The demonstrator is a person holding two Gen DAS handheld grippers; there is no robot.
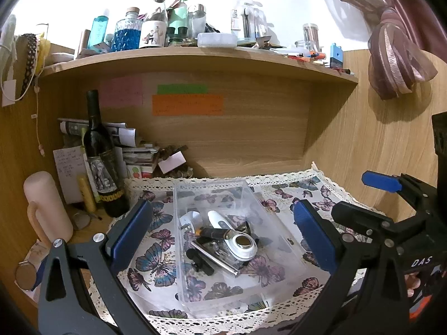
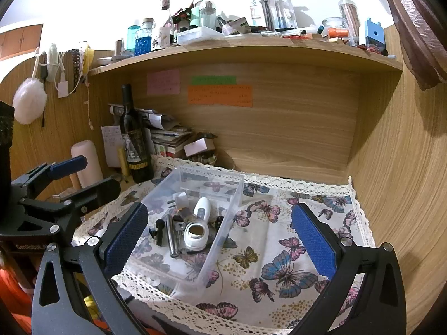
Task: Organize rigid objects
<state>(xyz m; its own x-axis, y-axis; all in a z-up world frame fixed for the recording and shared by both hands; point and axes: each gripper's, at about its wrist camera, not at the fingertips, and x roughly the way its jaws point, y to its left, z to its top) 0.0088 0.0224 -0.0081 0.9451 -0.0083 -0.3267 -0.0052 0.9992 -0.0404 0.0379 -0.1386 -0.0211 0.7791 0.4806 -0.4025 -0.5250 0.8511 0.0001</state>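
Several small items [image 1: 220, 240] overlap in clear bin [image 1: 181, 195], indistinct.

Butterfly-print cloth [image 2: 279, 251], clear bin [image 2: 223, 237]

Setting: a home, a lived-in desk nook. Wood-grain alcove under a shelf [image 1: 195, 58] crowded with bottles and jars at 12 o'clock; tied curtain [image 1: 396, 55] at 2; wine bottle [image 1: 102, 156] and stacked papers at 10; butterfly-print lace cloth [image 2: 279, 251] covered the desk.
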